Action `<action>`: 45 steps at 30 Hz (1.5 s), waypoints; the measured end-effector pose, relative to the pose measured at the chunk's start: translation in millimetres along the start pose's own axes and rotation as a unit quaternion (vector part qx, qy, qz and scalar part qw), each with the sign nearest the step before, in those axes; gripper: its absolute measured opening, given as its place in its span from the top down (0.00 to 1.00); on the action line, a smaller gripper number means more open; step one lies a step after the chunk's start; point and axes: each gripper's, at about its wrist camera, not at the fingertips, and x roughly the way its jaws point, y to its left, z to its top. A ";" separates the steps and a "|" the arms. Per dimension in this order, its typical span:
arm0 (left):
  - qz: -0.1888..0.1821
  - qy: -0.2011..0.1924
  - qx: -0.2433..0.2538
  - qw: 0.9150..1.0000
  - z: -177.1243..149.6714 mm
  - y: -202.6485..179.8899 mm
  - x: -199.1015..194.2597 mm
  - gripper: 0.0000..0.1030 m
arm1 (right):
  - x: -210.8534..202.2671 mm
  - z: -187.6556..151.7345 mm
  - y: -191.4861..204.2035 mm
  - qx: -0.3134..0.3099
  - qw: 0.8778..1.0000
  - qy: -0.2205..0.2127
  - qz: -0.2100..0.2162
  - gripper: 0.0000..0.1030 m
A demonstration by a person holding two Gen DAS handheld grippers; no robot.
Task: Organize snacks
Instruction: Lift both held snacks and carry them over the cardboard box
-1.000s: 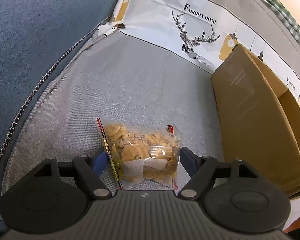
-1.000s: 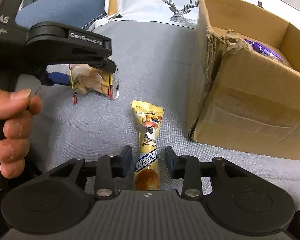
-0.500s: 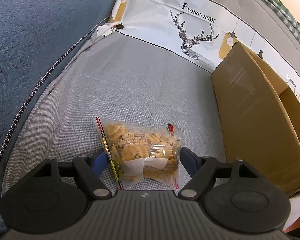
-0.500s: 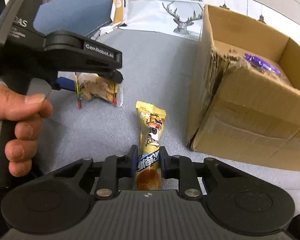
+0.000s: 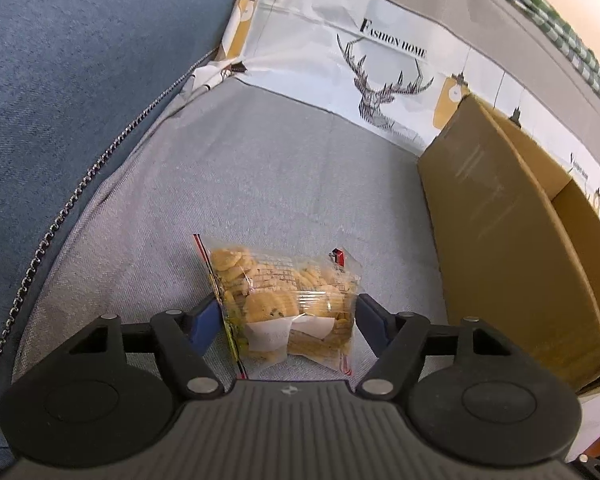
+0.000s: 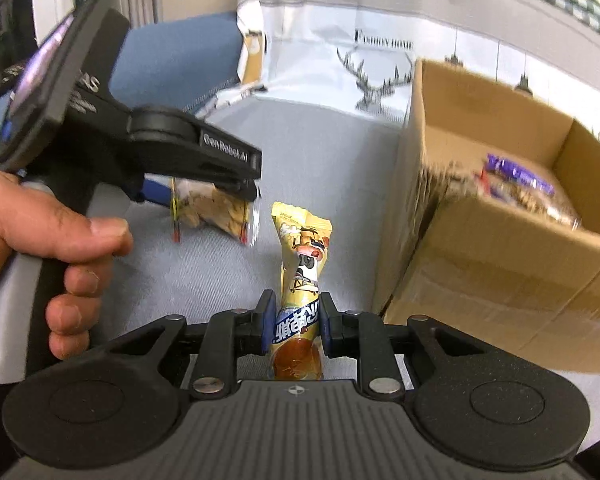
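Left wrist view: left gripper (image 5: 286, 316) closing on the cookie bag (image 5: 286, 304), narrower than a second ago; pads flank the bag on the grey cushion (image 5: 260, 184), contact not certain. Bag well left of the cardboard box (image 5: 512, 248); open cushion between.

Right wrist view: right gripper (image 6: 293, 326) clamped on the yellow snack stick (image 6: 300, 276), loose a second ago, now seemingly lifted. Just left of the box's near corner; torn rim to clear, purple packet (image 6: 518, 172) already inside.

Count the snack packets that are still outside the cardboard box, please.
2: a clear bag of small cookies between the left claw's closing jaws, and a yellow wrapped snack clamped in the right claw.
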 end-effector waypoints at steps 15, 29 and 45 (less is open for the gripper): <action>-0.056 -0.111 -0.052 0.991 5.3 23.0 -66.8 0.27 | -39.7 17.9 14.2 -0.009 0.994 -0.104 0.022 0.77; -0.060 -0.131 -0.094 0.985 3.0 38.5 -99.1 0.27 | -57.5 35.4 -1.8 0.024 0.983 -0.172 0.052 0.77; -0.041 -0.132 -0.019 0.990 26.9 -39.5 -107.3 0.27 | -59.0 54.0 -91.0 0.128 0.961 -0.243 0.025 0.77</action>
